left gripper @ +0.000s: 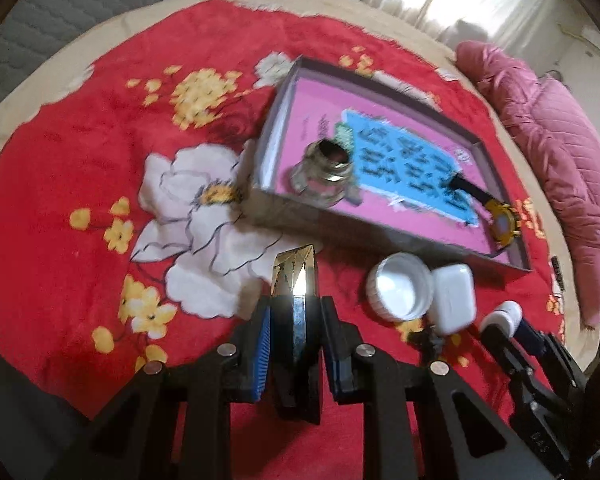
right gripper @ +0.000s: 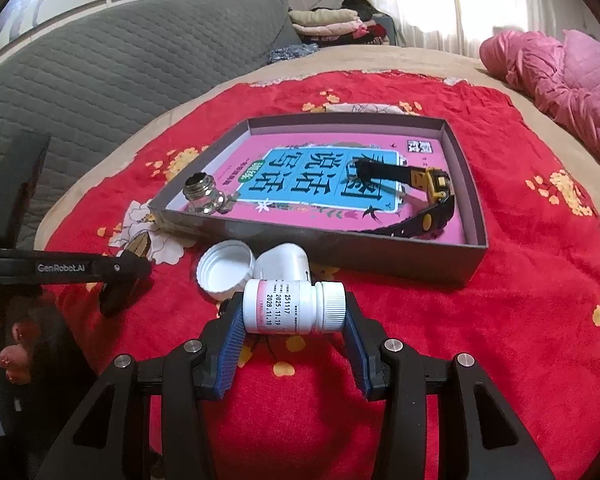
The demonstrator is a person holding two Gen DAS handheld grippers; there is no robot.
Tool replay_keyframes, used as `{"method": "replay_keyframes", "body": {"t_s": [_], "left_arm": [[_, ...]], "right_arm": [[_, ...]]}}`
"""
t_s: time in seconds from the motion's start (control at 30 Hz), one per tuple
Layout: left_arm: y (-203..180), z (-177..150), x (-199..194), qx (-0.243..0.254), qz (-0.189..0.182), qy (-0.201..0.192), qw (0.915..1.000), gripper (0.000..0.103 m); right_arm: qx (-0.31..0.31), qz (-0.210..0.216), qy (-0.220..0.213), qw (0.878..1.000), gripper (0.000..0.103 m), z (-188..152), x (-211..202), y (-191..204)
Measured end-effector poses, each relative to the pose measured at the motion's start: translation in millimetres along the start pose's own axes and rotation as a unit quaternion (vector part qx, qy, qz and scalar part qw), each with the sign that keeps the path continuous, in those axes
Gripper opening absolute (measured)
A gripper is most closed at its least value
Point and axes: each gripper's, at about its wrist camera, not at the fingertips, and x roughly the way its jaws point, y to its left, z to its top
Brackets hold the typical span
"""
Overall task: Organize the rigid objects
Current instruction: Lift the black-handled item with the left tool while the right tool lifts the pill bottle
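Step in hand: both tongs seem loaded for carrying into the grey box (right gripper: 452, 268); the glass jar (right gripper: 204, 196) and black-and-yellow watch (right gripper: 432, 192) already lie inside it, on the pink book cover.
Left tongs (left gripper: 296, 320): closed on a dark, faceted gold-tipped object (left gripper: 296, 280); what it is I cannot tell. It points toward the box's near wall.
Right tongs (right gripper: 296, 312): clamped end to end on a white pill bottle (right gripper: 294, 306), held sideways with its cap to the right, above the red floral blanket (right gripper: 500, 340).
Left behind: a white lid (right gripper: 226, 270) and a white earbud-style case (right gripper: 286, 260) sit touching each other on the blanket, just outside the box's near wall.
Next move, as I judge it: lift each piece over the near wall and release onto bare pink, clear of the jar and watch.
Pose: both tongs are low over the bed's near edge, aimed forward at the box, the right nearly level.
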Motion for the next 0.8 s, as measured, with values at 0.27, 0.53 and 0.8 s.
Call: {"method": "replay_keyframes", "body": {"t_s": [0.27,0.53,0.8], "left_arm": [[-25,13,-9,0.035,-0.014,-0.036,0.9986,0.023],[-39,17,-17,0.065,-0.014,-0.061,0.9959,0.023],[-46,15,-14,0.083,-0.009,-0.069,0.9941,0.023]], "right_arm": [[0.01,0.0,-0.011,1.0,0.048,2,-3,-6],[0.014,0.006,-0.042,0.999,0.048,8,-13,-10],[0.005,0.005,-0.056,0.998,0.048,12,-16,-7]]}}
